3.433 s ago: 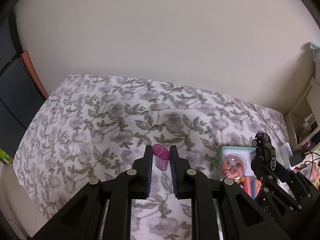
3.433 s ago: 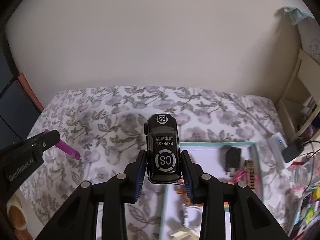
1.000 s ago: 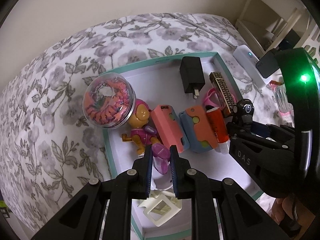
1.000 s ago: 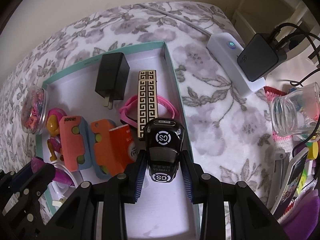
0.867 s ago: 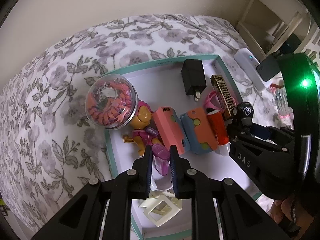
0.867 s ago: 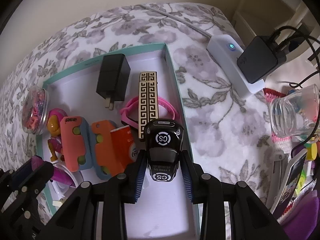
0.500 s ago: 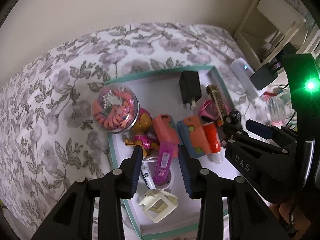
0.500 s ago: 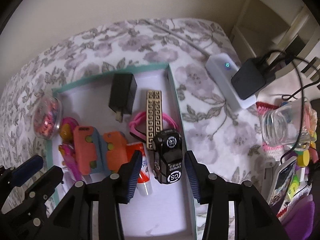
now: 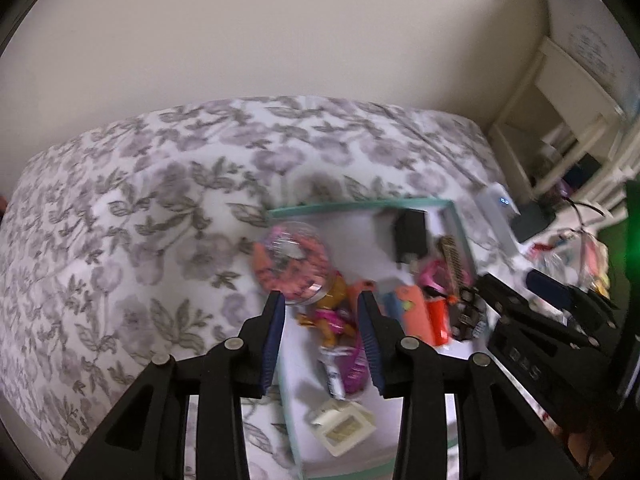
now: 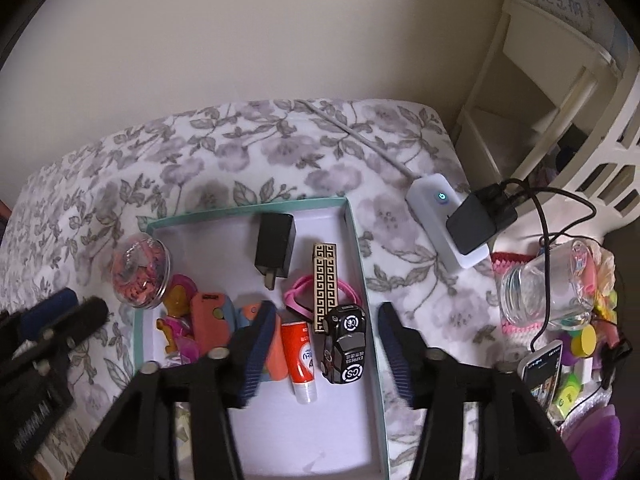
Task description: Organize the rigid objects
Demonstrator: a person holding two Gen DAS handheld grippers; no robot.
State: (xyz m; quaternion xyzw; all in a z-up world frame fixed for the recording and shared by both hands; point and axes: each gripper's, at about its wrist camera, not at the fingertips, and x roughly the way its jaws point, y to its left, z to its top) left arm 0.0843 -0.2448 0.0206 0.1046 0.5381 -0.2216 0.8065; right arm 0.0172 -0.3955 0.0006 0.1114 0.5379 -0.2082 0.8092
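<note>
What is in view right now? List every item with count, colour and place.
Box: one, teal rim, white floor, on the floral bedspread.
Toy car: one, black, in the box by its right wall.
Glue stick: one, orange, left of the car.
Patterned bar: one, gold and black, above the car.
Hair bands: pink, beside the bar.
Charger plug: one, black, box top.
Round tub: one, clear with orange contents, box left corner.
Toy figure: one, pink and yellow, box left.
Purple tube: one, lying in the box.
Power strip: one, white, right of the box.
Glass jar: one, clear, far right.
Left gripper: open, empty.
Right gripper: open, above the car.
</note>
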